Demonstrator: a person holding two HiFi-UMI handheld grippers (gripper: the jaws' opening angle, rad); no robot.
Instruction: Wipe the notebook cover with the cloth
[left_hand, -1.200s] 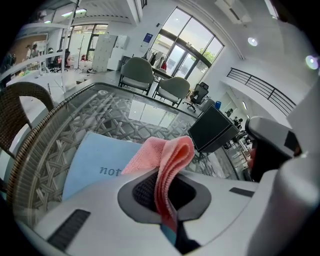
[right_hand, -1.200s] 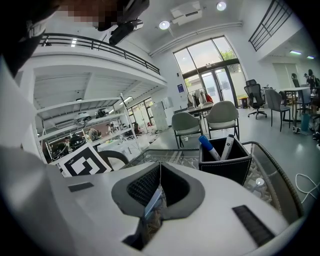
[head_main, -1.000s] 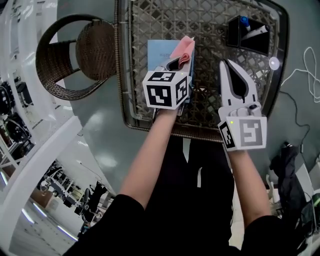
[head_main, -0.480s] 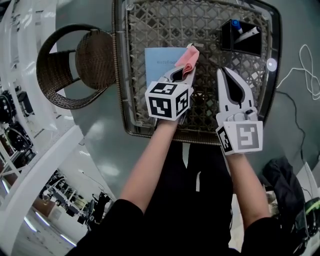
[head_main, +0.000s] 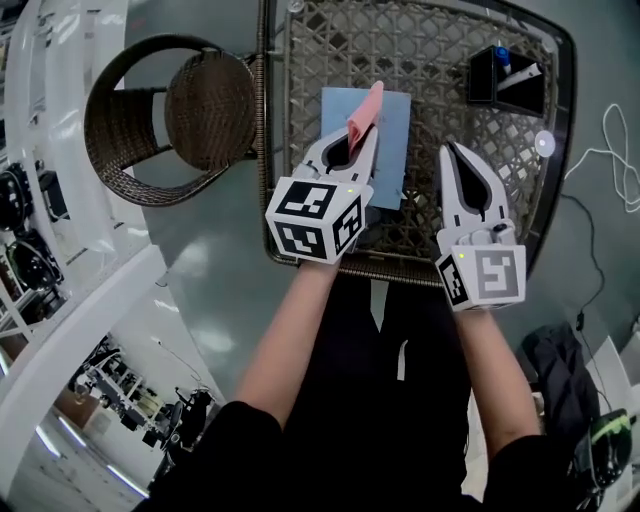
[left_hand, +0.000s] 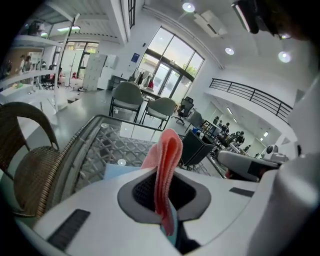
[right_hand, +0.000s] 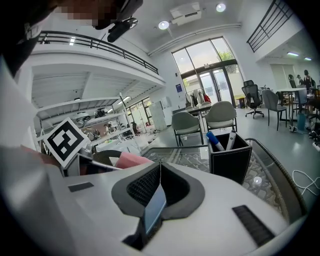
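While the left gripper clamps the pink cloth over the blue notebook, the right gripper hangs just beside the notebook. Its jaws meet on nothing.

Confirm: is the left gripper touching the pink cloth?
Touching. The left gripper has its fingers closed on the pink cloth, which sticks out from between them, plain in the left gripper view.

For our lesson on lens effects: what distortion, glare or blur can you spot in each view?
Head view: the wide-angle lens bends the table outline. Left gripper view: black rounded corners; ceiling lights blow out white. Right gripper view: same black corners; the tall windows glare.
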